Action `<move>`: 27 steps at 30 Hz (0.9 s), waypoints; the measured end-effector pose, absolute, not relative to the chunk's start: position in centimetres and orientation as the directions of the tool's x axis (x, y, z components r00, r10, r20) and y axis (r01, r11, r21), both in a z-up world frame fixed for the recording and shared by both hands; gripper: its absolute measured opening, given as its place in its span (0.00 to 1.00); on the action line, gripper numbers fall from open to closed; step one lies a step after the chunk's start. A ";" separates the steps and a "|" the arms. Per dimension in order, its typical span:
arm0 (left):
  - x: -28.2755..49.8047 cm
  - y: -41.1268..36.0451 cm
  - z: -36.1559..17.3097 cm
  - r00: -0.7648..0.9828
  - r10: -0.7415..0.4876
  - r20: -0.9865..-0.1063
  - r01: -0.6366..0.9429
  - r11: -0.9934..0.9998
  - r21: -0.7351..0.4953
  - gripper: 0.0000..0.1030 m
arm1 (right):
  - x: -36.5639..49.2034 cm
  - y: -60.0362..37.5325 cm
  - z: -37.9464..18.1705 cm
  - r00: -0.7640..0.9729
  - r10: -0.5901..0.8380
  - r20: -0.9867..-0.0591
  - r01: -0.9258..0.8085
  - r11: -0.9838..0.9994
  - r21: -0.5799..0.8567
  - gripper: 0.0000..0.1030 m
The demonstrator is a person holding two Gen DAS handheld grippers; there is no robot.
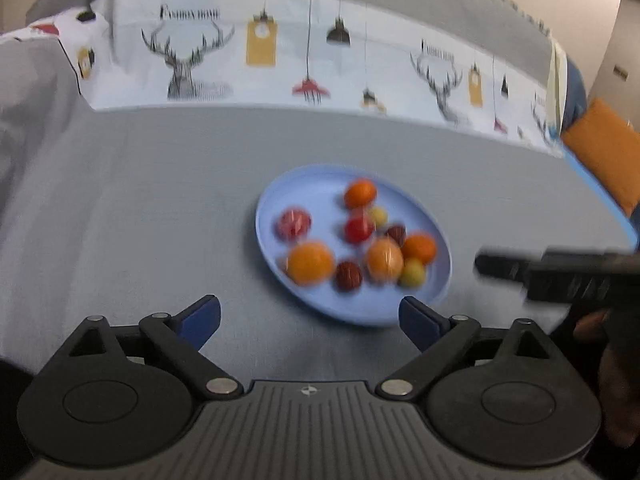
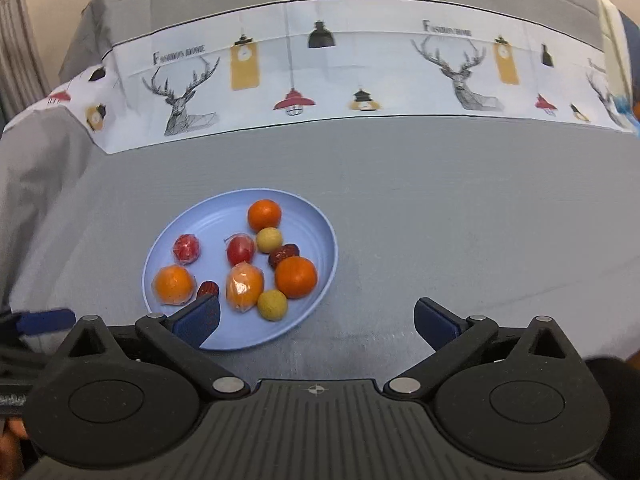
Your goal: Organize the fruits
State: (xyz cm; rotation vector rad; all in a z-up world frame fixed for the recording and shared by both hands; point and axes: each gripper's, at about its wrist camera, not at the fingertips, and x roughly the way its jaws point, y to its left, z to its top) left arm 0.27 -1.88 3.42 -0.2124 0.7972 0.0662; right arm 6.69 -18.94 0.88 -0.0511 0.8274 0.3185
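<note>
A light blue plate (image 2: 316, 220) sits on a grey cloth and holds several fruits: oranges (image 2: 296, 277), red fruits (image 2: 241, 250), yellow-green balls (image 2: 272, 305) and dark red dates (image 2: 283, 255). Some are in clear wrap. The plate also shows, blurred, in the left wrist view (image 1: 276, 200). My right gripper (image 2: 316, 320) is open and empty, just in front of the plate, its left finger over the near rim. My left gripper (image 1: 310, 320) is open and empty, in front of the plate's near edge. The right gripper's body shows at the right of the left wrist view (image 1: 560, 276).
A white printed cloth band with deer and lamps (image 2: 320, 72) runs across the back of the grey surface. An orange cushion (image 1: 604, 152) lies at the far right. Grey cloth (image 2: 460, 240) spreads right of the plate.
</note>
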 end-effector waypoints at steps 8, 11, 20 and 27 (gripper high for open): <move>0.8 -0.1 2.9 0.674 -0.001 -0.739 -0.218 0.955 -0.201 0.99 | 7.2 -17.9 -0.2 0.592 0.271 -0.759 -0.304 0.947 0.100 0.99; 0.9 0.0 2.8 0.671 0.006 -0.742 -0.224 0.955 -0.195 0.99 | 7.4 -17.8 -0.3 0.591 0.269 -0.760 -0.315 0.945 0.089 0.99; 1.0 -0.4 2.7 0.665 0.008 -0.747 -0.214 0.960 -0.181 0.99 | 7.5 -17.8 -0.3 0.587 0.272 -0.763 -0.317 0.944 0.093 0.99; 1.3 -0.4 2.5 0.659 0.000 -0.752 -0.211 0.960 -0.185 0.99 | 7.4 -17.7 -0.4 0.586 0.270 -0.764 -0.324 0.942 0.085 0.99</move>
